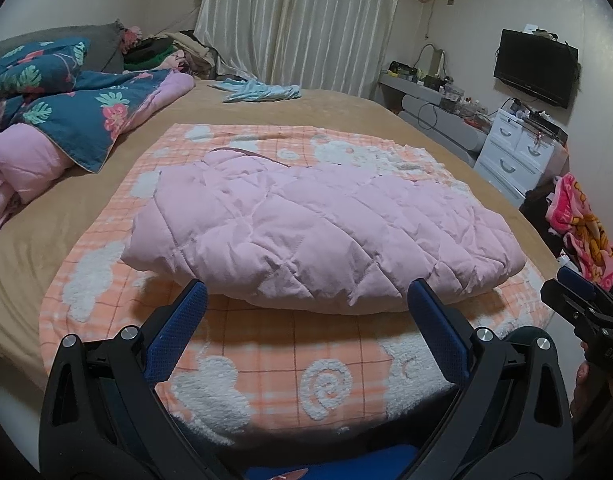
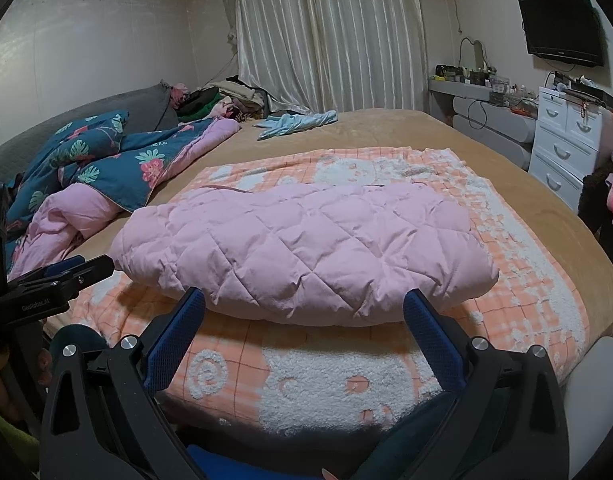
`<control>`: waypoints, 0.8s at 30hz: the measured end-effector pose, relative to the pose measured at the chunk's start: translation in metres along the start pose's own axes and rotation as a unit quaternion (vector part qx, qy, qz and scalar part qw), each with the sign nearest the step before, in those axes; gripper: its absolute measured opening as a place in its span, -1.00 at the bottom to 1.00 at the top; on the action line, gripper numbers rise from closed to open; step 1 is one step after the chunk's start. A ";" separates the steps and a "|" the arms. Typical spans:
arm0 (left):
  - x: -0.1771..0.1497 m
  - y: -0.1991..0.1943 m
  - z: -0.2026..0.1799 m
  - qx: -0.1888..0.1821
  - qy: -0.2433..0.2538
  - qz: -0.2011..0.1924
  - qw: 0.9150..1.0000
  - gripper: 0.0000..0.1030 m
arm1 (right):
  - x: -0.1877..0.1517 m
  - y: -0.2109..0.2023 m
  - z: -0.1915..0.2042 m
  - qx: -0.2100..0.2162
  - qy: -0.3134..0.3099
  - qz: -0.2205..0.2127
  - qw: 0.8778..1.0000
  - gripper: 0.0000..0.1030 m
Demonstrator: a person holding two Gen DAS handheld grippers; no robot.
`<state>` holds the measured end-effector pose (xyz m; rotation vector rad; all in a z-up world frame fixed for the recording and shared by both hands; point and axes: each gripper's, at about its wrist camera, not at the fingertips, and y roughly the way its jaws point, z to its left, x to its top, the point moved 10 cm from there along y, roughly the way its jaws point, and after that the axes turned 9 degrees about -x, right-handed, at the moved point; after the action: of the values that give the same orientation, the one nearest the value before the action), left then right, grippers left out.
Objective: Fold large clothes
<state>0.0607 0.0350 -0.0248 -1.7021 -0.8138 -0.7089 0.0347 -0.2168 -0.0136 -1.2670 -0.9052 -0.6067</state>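
Currently left gripper [image 1: 306, 300] and right gripper [image 2: 304, 306]: 2 jaws each spread wide, empty. Folded pink quilted jacket [image 1: 318, 232] lies just ahead on orange towel [image 1: 266, 356]. Soft, puffy, light, likely slippery; grip near-edge corners.

Bed [image 1: 338, 104] w/ tan cover: checked blanket [image 1: 266, 364], floral duvet [image 1: 66, 108], blue cloth [image 1: 262, 91].

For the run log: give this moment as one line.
phase: fold looks done | pink quilted jacket: folded bundle on orange towel | left gripper: open, empty | right gripper: open, empty
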 end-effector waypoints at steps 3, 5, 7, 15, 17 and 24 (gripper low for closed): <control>0.001 -0.001 0.001 0.000 0.001 -0.001 1.000 0.82 | 0.000 0.000 0.000 0.000 0.000 0.000 1.000 0.92; 0.001 -0.003 0.002 0.000 0.002 -0.002 1.000 0.82 | 0.000 0.000 0.000 0.000 -0.001 0.000 1.000 0.92; 0.001 -0.003 0.002 0.003 0.003 -0.002 1.000 0.82 | 0.000 0.000 0.000 0.001 -0.001 -0.001 1.000 0.92; 0.002 -0.005 0.001 0.004 0.004 -0.003 1.000 0.82 | 0.000 0.000 0.000 0.000 -0.001 0.000 1.000 0.92; 0.002 -0.005 0.001 0.003 0.004 -0.003 1.000 0.82 | 0.000 0.000 -0.001 0.000 -0.001 0.000 1.000 0.92; 0.002 -0.006 0.001 0.004 0.004 -0.002 1.000 0.82 | 0.000 0.000 -0.001 0.000 -0.001 -0.001 1.000 0.92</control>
<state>0.0572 0.0375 -0.0196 -1.6901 -0.8141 -0.7128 0.0348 -0.2173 -0.0133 -1.2675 -0.9078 -0.6062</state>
